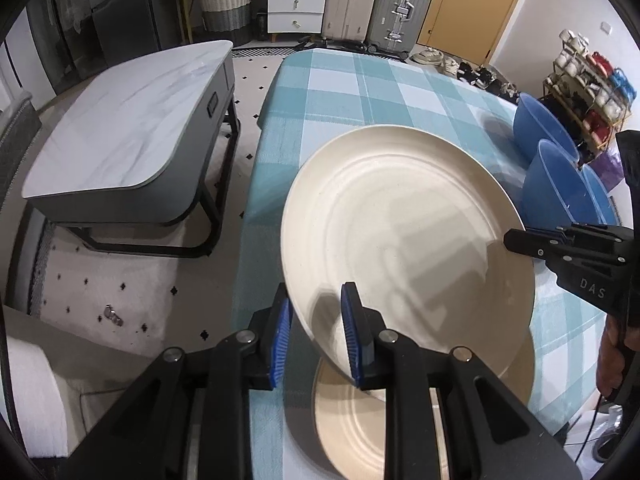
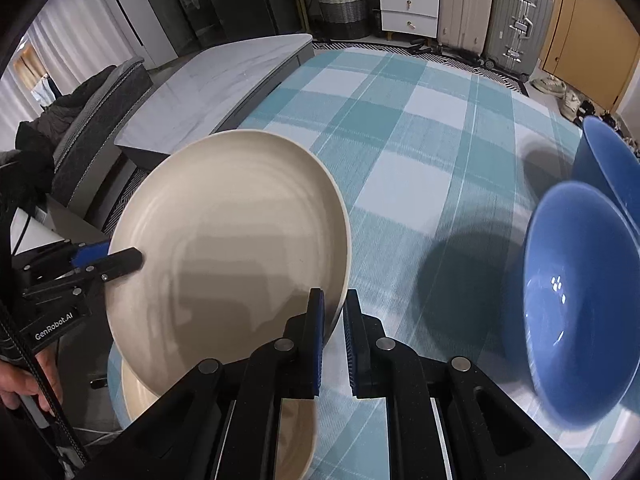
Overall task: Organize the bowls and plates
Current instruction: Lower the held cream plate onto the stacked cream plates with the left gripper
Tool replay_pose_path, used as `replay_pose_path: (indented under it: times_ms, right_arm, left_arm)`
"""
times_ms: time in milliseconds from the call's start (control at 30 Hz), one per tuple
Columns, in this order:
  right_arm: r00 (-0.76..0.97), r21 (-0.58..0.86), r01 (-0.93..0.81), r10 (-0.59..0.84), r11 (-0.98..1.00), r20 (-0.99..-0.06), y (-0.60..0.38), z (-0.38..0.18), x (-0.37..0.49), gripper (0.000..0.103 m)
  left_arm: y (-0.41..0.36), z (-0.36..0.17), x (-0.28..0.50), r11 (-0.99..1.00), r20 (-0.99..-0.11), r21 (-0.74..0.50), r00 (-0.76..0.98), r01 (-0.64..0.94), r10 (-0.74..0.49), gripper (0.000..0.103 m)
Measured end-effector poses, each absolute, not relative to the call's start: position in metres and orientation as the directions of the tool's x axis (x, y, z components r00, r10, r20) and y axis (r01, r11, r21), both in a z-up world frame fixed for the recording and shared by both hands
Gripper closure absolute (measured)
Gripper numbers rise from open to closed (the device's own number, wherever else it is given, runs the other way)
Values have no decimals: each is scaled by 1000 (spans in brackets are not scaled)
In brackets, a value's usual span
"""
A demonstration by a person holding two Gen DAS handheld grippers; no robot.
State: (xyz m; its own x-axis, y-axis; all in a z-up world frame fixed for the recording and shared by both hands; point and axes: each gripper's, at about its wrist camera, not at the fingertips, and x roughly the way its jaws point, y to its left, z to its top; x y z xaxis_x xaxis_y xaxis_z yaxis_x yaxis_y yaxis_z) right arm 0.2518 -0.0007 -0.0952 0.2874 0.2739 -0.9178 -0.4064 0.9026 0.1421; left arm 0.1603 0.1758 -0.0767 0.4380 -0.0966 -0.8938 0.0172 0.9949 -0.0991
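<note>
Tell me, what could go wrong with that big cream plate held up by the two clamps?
The raised plate is pinched only at its rim by the left gripper and right gripper; if either slips, it could drop onto the second plate lying below and chip both. The blue bowls sit close on the right, so a swing that way might knock them.
</note>
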Motion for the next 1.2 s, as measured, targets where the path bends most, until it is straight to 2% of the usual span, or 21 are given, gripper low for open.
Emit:
replay_pose_path:
  times_ms: [500, 700, 800, 1200]
  right_arm:
    - [310, 123, -423, 271, 898, -911, -1, -102, 201, 93]
    - [319, 120, -428, 274, 896, -907, -4, -102, 184, 93]
    - [339, 104, -435, 270, 894, -901, -5, -101, 173, 93]
    - [341, 163, -408, 315, 898, -886, -23, -104, 148, 93]
  left_arm:
    - [171, -94, 120, 996, -906, -84, 416, -7, -73, 81]
    - [162, -99, 103, 999, -912, -40, 408, 12, -41, 81]
    - [159, -105, 99, 999, -916, -35, 399, 27, -43, 78]
    - [153, -111, 86, 999, -914, -43, 402, 33, -52, 77]
